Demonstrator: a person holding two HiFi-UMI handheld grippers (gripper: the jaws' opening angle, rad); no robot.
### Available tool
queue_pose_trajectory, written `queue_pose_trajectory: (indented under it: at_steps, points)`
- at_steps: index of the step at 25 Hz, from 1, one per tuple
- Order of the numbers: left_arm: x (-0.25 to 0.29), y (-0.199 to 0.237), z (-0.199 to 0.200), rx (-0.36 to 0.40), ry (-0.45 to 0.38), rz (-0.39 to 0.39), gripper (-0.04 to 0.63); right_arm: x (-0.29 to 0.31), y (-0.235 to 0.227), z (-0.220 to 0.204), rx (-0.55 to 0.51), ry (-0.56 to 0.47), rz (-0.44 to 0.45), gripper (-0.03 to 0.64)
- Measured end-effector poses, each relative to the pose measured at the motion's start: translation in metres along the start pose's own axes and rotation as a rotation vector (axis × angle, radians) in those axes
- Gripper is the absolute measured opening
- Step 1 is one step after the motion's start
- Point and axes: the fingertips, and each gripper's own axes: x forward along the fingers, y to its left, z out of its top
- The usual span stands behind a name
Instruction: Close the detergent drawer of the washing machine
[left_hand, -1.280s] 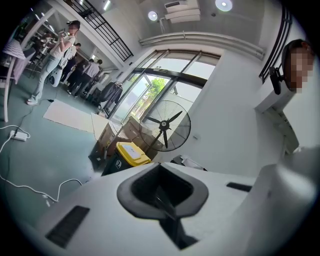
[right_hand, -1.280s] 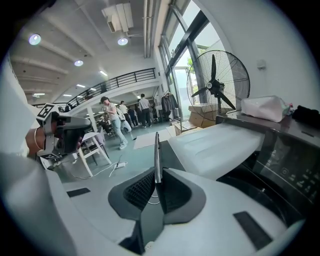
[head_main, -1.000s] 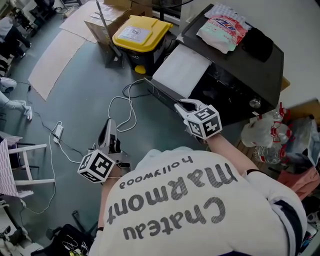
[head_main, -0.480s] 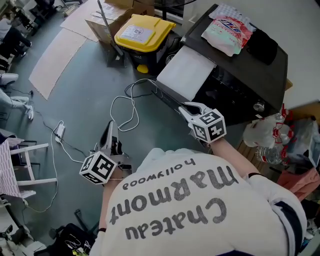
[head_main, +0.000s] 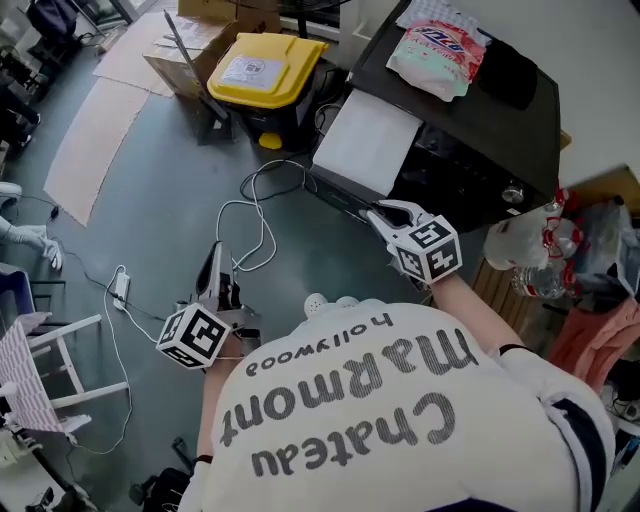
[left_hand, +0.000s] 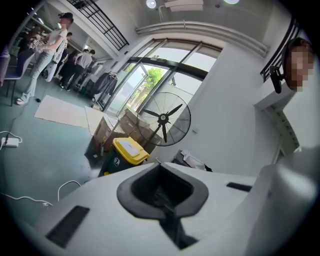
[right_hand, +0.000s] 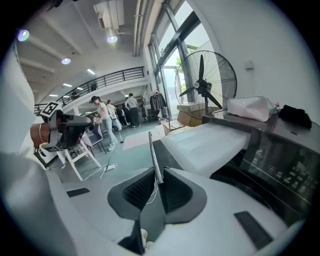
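Detergent drawer (head_main: 365, 140) stands pulled out of the washing machine (head_main: 520, 140), its thin front edge between the opening jaws of the right gripper (head_main: 385, 211); left gripper (head_main: 214, 258) clenched, empty, over floor cable (head_main: 255, 215); yellow-lidded bin (head_main: 262, 62) nearby.

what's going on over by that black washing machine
A person stands at the washing machine with a gripper in each hand. The detergent drawer is pulled out, not yet closed. The right gripper has the drawer's thin front panel between its jaws; those jaws are opening, and a gap shows on one side of the panel. The left gripper hangs over the floor, away from the machine, its jaws together on nothing.
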Motion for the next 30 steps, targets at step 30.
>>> queue_pose_trajectory:
  at_steps: [30]
  points:
    - [0.067, 0.018, 0.057, 0.020, 0.007, -0.125, 0.008, 0.010, -0.048, 0.016, 0.034, 0.038, -0.183, 0.092]
